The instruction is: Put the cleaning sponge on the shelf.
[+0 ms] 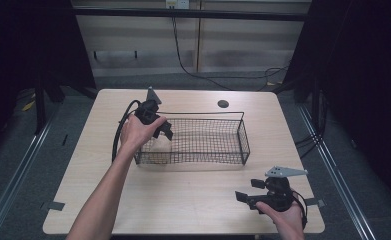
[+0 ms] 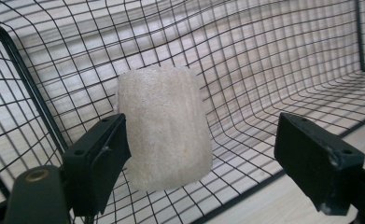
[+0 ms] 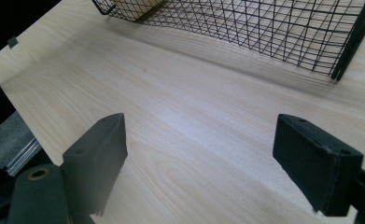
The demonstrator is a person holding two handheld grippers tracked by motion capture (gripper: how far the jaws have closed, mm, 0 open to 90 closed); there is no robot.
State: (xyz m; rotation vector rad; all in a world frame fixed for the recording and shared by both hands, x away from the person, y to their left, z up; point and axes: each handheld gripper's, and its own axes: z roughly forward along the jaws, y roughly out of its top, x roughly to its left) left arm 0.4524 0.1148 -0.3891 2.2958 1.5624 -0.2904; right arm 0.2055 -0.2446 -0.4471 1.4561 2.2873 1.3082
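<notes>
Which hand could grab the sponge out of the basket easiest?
Left. The left gripper hangs open inside the basket, right beside the sponge. The right gripper sits outside, near the table's front edge.

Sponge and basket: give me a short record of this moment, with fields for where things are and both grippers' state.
sponge: pale, standing inside the basket at its left end
basket: black wire, on the table's middle
table: light wood
left gripper: open, over the basket, sponge between the fingers, one finger against it or nearly so
right gripper: open, over bare table near the front right corner
</notes>
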